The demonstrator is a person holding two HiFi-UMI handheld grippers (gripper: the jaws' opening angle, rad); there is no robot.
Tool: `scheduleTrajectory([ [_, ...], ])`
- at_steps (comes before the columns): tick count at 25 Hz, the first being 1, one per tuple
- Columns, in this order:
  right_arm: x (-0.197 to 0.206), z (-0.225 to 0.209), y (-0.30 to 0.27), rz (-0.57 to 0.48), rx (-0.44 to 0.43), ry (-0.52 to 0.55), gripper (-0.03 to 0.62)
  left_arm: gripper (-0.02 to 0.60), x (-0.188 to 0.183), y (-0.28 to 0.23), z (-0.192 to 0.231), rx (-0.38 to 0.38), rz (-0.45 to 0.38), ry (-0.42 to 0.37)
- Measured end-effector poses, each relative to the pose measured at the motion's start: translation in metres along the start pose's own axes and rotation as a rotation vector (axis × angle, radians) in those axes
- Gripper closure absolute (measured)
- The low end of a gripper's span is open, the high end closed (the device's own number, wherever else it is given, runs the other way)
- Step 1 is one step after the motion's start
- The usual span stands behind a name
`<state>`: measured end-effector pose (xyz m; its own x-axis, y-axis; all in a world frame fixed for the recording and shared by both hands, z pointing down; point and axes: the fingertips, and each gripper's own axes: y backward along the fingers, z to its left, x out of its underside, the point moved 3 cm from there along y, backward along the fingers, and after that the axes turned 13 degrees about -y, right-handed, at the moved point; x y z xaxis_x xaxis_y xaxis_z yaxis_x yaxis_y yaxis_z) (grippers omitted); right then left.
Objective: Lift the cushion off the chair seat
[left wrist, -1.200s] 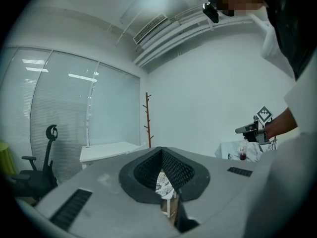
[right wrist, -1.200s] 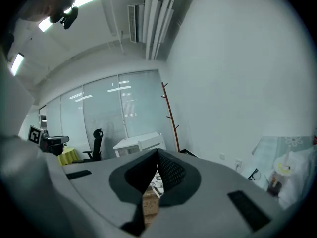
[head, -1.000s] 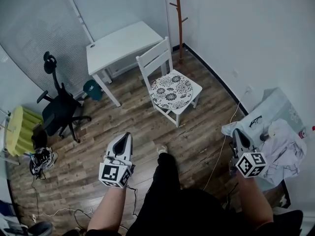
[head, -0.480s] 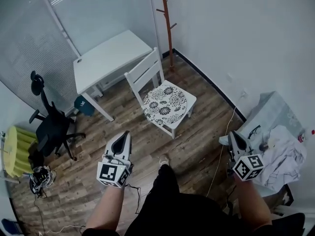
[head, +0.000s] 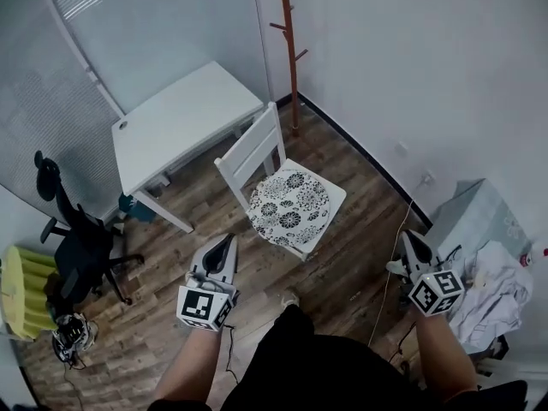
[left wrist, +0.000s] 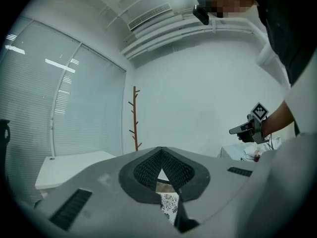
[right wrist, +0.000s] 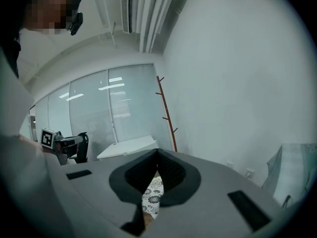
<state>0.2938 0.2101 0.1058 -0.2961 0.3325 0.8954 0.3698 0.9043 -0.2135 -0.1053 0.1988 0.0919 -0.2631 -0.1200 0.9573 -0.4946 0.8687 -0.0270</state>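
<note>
A round cushion (head: 289,206) with a black-and-white flower print lies on the seat of a white wooden chair (head: 248,154). In the head view the chair stands ahead of me on the wood floor. My left gripper (head: 226,241) is shut and empty, held level a short way before the chair's near left corner. My right gripper (head: 409,238) is also shut and empty, well off to the chair's right. Through the left gripper view's closed jaws a strip of the cushion (left wrist: 170,205) shows. The right gripper view shows the cushion (right wrist: 152,193) the same way.
A white table (head: 180,114) stands behind the chair on the left, and a brown coat stand (head: 289,50) rises in the corner. A black office chair (head: 75,240) is at far left. A cloth-covered side table (head: 490,268) with clutter is at right, and a cable (head: 390,268) runs along the floor.
Both grippers have moved forward toward the chair, which now sits nearer in the head view. Both jaws have stayed shut with nothing in them.
</note>
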Motion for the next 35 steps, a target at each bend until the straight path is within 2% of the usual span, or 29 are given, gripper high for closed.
scheduleTrajectory([
  [5,-0.027,0.005,-0.067,-0.008,0.015,0.015,0.588,0.581,0.017,-0.050,0.045,-0.002,-0.008,0.016],
  [12,-0.042,0.018,-0.139,0.035,-0.038,0.081,0.588,0.581,0.032,-0.104,0.079,0.021,-0.029,0.031],
  [19,-0.050,0.007,-0.184,0.046,-0.030,0.082,0.588,0.581,0.036,-0.143,0.105,0.005,-0.015,0.027],
  [27,-0.069,-0.026,-0.233,0.044,-0.089,0.093,0.588,0.581,0.042,-0.158,0.119,-0.107,0.030,0.017],
  [35,-0.086,-0.070,-0.304,0.100,-0.184,0.093,0.588,0.581,0.045,-0.170,0.123,-0.285,0.128,0.022],
])
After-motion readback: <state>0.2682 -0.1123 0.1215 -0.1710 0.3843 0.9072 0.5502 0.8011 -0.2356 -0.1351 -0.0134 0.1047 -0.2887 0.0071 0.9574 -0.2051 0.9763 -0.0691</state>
